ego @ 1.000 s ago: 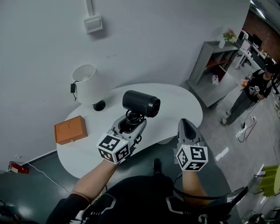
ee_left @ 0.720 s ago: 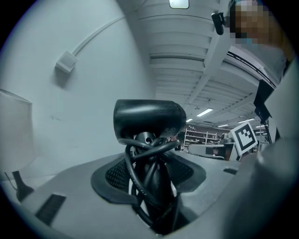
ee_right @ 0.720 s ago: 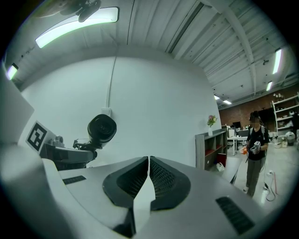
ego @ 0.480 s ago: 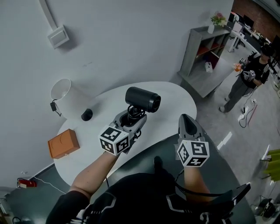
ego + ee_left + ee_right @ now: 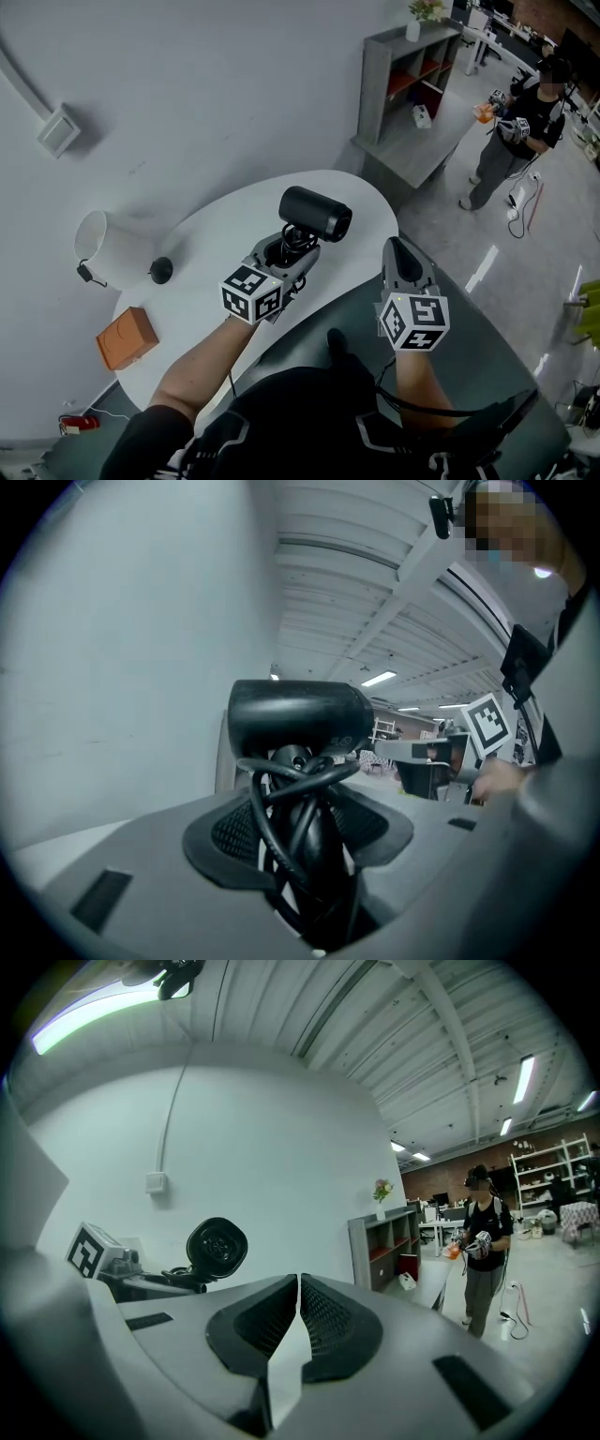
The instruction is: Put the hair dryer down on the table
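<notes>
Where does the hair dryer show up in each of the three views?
Head view: the hair dryer is at centre, over the white table, its handle in the left gripper.
Left gripper view: at centre, with the barrel above the jaws, which clamp the cord-wrapped handle.
Right gripper view: left of centre, seen end-on.
Shared landmark: the grey shelf unit, clear only in the head and right gripper views.

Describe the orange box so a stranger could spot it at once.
Start at the white oval table. The orange box lies flat on its left end, close to the edge, near the white lamp. It is the only orange, square-cornered thing on that table.
</notes>
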### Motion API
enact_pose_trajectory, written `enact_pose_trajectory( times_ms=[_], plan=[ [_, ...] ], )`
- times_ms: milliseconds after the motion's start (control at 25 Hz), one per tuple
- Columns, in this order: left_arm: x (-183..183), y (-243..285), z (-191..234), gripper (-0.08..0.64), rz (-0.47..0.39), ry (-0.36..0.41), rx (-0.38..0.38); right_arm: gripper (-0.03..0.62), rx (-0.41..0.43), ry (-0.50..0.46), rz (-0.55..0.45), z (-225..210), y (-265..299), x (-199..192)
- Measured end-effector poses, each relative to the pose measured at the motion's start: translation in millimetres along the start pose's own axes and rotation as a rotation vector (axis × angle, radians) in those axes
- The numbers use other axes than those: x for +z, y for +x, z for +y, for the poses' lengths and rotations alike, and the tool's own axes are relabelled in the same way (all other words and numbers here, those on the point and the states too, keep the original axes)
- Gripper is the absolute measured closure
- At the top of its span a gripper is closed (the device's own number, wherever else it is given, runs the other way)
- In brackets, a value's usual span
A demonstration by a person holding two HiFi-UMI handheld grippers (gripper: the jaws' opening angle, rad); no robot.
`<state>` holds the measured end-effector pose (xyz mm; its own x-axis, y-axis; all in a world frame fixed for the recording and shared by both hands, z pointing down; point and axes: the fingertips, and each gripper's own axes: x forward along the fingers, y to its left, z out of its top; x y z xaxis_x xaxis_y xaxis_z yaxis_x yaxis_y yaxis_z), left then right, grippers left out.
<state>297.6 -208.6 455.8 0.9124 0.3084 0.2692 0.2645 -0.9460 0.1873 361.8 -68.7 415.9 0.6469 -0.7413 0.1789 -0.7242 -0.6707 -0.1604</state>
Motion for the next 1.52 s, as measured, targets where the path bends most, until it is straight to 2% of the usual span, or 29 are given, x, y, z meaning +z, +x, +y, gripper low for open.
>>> enact_pose_trajectory(
  times_ms=[160, 440, 640, 800, 960, 1040, 1240, 1520],
  plan=[
    [-10.6, 37.5, -6.5, 0.342, 0.054, 0.022, -0.048, 0.566, -0.043, 0.024, 0.019, -33.5, 1.3, -7.4],
    [-34.2, 91.9, -8.9, 0.342, 0.132, -0.009, -0.078, 0.566, -0.08, 0.05, 0.069, -79.1, 8.5, -25.5],
    [-49.1, 120.6, -1.1, 0.342, 0.163, -0.104, -0.068, 0.566, -0.084, 0.07, 0.099, -99.3, 16.2, -37.4],
    [-56.9, 136.0, 16.9, 0.342, 0.165, -0.194, -0.008, 0.566, -0.074, 0.077, 0.122, -111.9, 25.7, -44.9],
    [-63.7, 143.1, 43.3, 0.342, 0.187, -0.224, 0.073, 0.566, -0.037, 0.069, 0.147, -112.9, 47.5, -50.2],
    [-66.5, 147.8, 57.8, 0.342, 0.193, -0.249, 0.12, 0.566, -0.005, 0.052, 0.158, -111.2, 62.6, -50.0],
    [-73.6, 159.1, 101.6, 0.342, 0.185, -0.373, 0.264, 0.566, 0.042, 0.008, 0.19, -109.9, 103.9, -47.4],
    [-89.1, 172.6, 148.3, 0.342, 0.199, -0.456, 0.39, 0.566, 0.08, -0.014, 0.247, -106.0, 140.1, -62.4]
  ],
)
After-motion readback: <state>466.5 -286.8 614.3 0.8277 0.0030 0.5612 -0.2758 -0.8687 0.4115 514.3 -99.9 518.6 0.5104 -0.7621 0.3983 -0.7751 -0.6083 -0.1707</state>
